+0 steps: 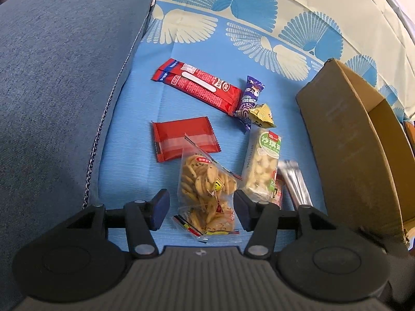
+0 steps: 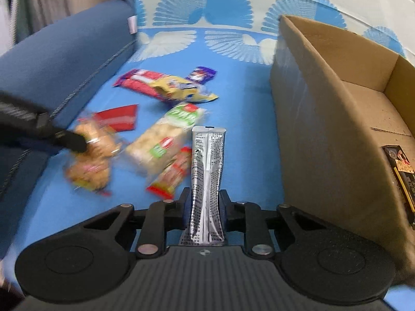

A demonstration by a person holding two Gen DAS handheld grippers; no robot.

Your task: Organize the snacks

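1. Silver stick sachet (image 2: 207,176) stands clamped between the pads of the right gripper (image 2: 206,202), its long axis running straight ahead along the fingers, free end pointing away from the camera
2. Cardboard box (image 2: 324,119) lies to the right of that gripper and close by, open top facing up, with a dark packet (image 2: 400,171) already inside near its front; so the held sachet has, I judge, only to go rightward and over the near wall
3. Left gripper (image 1: 201,207) is released, with the jaws standing apart on either side of the clear biscuit bag (image 1: 205,189) on the blue cloth (image 1: 129,155); the pads do not seem to press it
4. That bag's long axis runs away from the left gripper, roughly in line with its fingers, so closing would pinch it across its width
5. Other snacks lie further out: a red square packet (image 1: 181,140), a long red bar (image 1: 199,85), a purple candy (image 1: 250,98) and a green-labelled cracker pack (image 1: 263,165), which is the nearest of them to the box
6. Right hand is the nearer one to the box; the left sits beside the sofa arm (image 1: 57,90), well apart from it
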